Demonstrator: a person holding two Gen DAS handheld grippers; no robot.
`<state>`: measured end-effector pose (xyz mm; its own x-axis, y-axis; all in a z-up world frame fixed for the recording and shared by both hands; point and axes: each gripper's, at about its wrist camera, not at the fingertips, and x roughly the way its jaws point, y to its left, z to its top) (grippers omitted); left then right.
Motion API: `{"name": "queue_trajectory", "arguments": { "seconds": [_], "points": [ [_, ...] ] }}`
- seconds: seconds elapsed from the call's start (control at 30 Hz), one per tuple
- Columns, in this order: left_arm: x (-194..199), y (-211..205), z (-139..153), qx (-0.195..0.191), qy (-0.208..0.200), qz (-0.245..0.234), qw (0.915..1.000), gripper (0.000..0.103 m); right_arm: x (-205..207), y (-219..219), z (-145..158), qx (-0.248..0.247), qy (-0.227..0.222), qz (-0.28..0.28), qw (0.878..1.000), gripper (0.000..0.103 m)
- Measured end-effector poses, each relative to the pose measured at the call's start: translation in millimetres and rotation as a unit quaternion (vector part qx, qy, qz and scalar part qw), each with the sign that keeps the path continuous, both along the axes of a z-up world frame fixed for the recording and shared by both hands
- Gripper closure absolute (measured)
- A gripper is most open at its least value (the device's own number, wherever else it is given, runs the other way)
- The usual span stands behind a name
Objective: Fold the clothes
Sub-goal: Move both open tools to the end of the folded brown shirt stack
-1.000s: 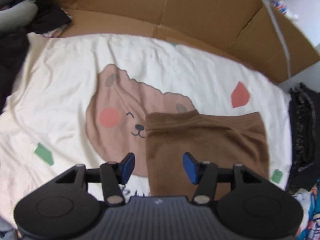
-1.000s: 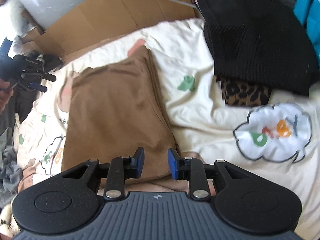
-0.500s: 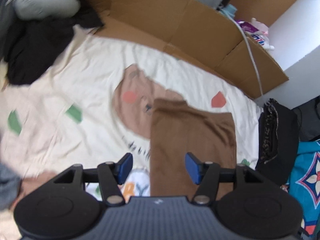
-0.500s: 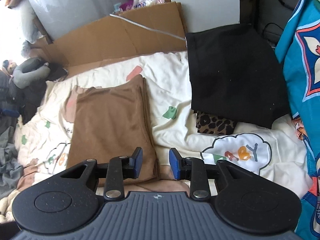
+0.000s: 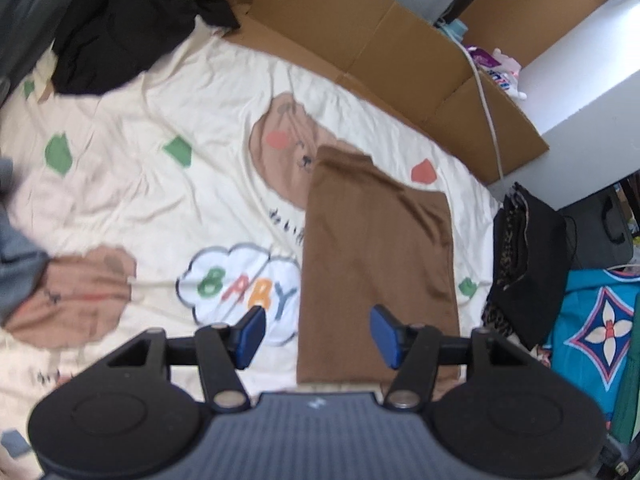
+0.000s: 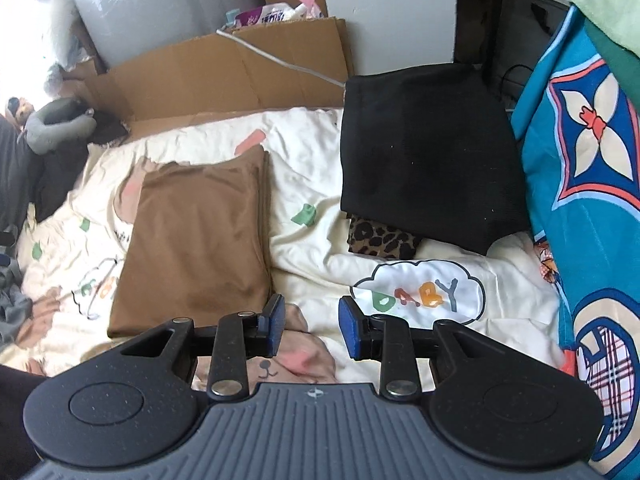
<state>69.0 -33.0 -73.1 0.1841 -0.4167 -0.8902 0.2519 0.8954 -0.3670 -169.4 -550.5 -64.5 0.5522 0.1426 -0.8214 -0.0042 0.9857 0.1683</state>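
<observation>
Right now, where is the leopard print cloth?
In the right wrist view, the leopard print cloth sits right of centre on the cream bedsheet, poking out from under the folded black garment, just above the "BABY" cloud print.

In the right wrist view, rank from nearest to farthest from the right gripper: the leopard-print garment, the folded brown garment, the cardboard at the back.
From the right gripper:
1. Folded brown garment, just ahead to the left, flat on the sheet.
2. Leopard-print garment, ahead to the right, under the black garment.
3. Cardboard, at the far edge of the bed.
</observation>
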Motion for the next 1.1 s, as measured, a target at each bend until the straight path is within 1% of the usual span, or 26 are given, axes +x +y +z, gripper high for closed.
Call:
{"name": "queue_trajectory", "arguments": {
  "seconds": [0.1, 0.2, 0.3, 0.37, 0.47, 0.6, 0.67, 0.73, 0.87, 0.9, 1.0, 1.03, 1.1],
  "points": [
    [-12, 10, -12, -0.009, 0.01, 0.016, 0.9998, 0.043, 9, 1, -14, 0.002, 0.005, 0.008, 1.0, 0.067],
    [-18, 8, -32, -0.011, 0.015, 0.012, 0.9998, 0.043, 21, 4, -34, 0.014, 0.01, 0.023, 1.0, 0.067],
    [-21, 1, -56, -0.004, 0.013, 0.004, 0.9999, 0.047, 31, 10, -56, 0.027, 0.023, 0.035, 0.999, 0.067],
    [-23, 1, -73, -0.006, 0.021, 0.015, 0.9996, 0.047, 37, 14, -69, 0.031, 0.029, 0.046, 0.998, 0.067],
    [-27, 0, -101, -0.017, 0.045, 0.03, 0.9984, 0.05, 46, 19, -90, 0.033, 0.041, 0.06, 0.997, 0.067],
    [-36, -11, -130, -0.022, 0.047, 0.017, 0.9985, 0.05, 56, 20, -113, 0.059, 0.053, 0.062, 0.995, 0.067],
    [-40, -15, -142, -0.023, 0.05, 0.022, 0.9982, 0.05, 60, 22, -122, 0.073, 0.057, 0.063, 0.994, 0.067],
    [-41, -18, -151, -0.028, 0.052, 0.028, 0.9978, 0.05, 63, 26, -131, 0.087, 0.061, 0.064, 0.992, 0.067],
    [-38, -21, -165, -0.05, 0.056, 0.035, 0.9966, 0.05, 70, 33, -147, 0.116, 0.066, 0.057, 0.989, 0.067],
    [-37, -23, -168, -0.046, 0.056, 0.033, 0.9968, 0.05, 72, 34, -151, 0.122, 0.068, 0.054, 0.989, 0.067],
    [-36, -25, -178, -0.058, 0.063, 0.029, 0.9959, 0.05, 77, 36, -163, 0.139, 0.079, 0.044, 0.986, 0.061],
    [-36, -25, -182, -0.059, 0.065, 0.029, 0.9957, 0.05, 78, 36, -166, 0.146, 0.082, 0.04, 0.985, 0.057],
    [-37, -25, -188, -0.06, 0.068, 0.03, 0.9954, 0.05, 80, 36, -173, 0.164, 0.089, 0.034, 0.982, 0.057]
  ]
}}
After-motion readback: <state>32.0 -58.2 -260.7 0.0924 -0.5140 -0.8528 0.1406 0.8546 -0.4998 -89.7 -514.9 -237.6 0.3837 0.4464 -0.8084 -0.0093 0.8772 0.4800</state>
